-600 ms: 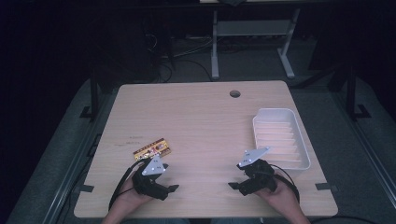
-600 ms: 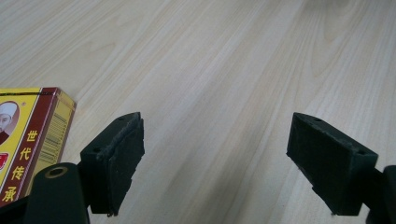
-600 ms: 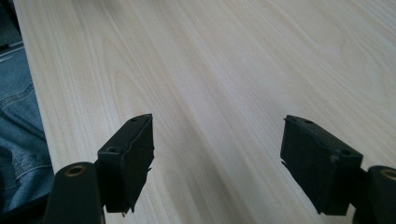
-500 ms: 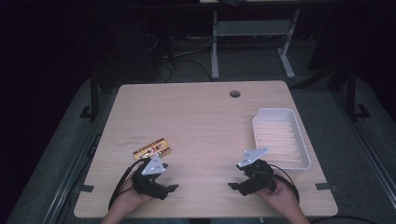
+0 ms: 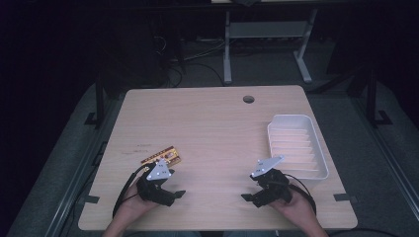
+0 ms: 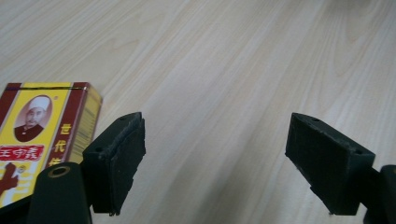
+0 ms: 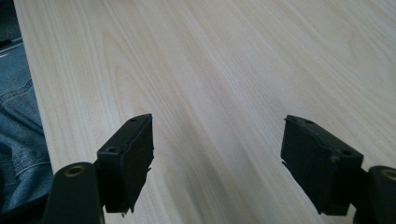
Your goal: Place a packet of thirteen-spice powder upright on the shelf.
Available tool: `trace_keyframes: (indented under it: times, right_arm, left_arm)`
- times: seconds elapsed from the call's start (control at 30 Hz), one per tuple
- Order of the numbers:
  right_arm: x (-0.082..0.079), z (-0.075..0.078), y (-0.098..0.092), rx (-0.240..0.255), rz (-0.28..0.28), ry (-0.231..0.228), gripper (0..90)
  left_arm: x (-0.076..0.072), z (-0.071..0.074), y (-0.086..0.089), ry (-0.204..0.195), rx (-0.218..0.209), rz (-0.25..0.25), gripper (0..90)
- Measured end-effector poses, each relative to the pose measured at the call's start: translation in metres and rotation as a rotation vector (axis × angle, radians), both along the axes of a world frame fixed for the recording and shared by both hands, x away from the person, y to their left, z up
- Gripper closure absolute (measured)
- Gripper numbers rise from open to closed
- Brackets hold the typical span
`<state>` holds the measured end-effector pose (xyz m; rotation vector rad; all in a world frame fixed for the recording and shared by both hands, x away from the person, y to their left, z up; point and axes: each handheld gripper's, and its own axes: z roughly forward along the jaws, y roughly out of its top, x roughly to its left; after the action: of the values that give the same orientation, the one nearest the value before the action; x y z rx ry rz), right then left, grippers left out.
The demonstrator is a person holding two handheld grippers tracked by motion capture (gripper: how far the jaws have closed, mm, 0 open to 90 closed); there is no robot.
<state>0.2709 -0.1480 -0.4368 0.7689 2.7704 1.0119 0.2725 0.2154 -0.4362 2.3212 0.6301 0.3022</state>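
Observation:
A flat red and yellow box [image 5: 162, 157] lies on the wooden table [image 5: 212, 128] near its front left. My left gripper [image 5: 173, 191] rests just in front of that box, held by a hand. In the left gripper view the box [image 6: 42, 135] sits to the left of the jaws, outside them. The left gripper [image 6: 217, 128] is open with only bare wood between its pads. My right gripper [image 5: 253, 194] rests at the front right of the table, in the other hand. In its own view the right gripper [image 7: 218, 127] stands open over bare wood.
A white ribbed tray [image 5: 320, 153] sits at the table's right edge, just behind the right gripper. A round cable hole [image 5: 248, 99] is near the far edge. Blue denim [image 7: 18, 140] shows past the table's front edge.

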Motion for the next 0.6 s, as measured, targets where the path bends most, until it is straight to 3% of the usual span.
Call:
trace_keyframes:
  times: [0.6]
  right_arm:
    - [0.0, -0.001, 0.002, 0.009, 0.0, 0.011, 24.2]
  left_arm:
    - [0.021, 0.002, 0.04, -0.023, -0.046, 0.111, 19.5]
